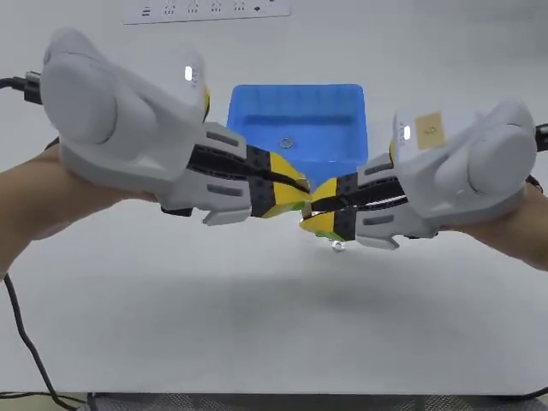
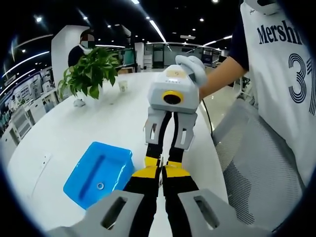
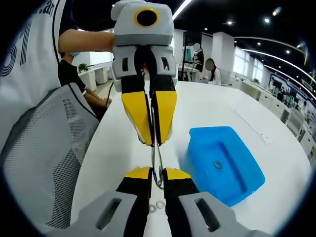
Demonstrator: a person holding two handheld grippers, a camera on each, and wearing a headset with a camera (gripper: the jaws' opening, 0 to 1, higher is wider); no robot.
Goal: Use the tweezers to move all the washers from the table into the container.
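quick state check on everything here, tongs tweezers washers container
left tongs: shut on the tweezers
right tongs: shut on the tweezers
tweezers: gripped by both tongs, off the table
container: open-topped, one washer inside
two loose washers: flat on the table, not yet moved

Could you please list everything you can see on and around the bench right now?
container: one, blue, far side of the white table.
washer inside container: one, silver.
washers on table: two, silver, under the right tongs.
tweezers: one, metal, between both tongs.
plant: one, green, further along the table.
chair: one, grey mesh, beside the table.
left tongs: one, yellow-tipped, shut on tweezers.
right tongs: one, yellow-tipped, shut on tweezers.
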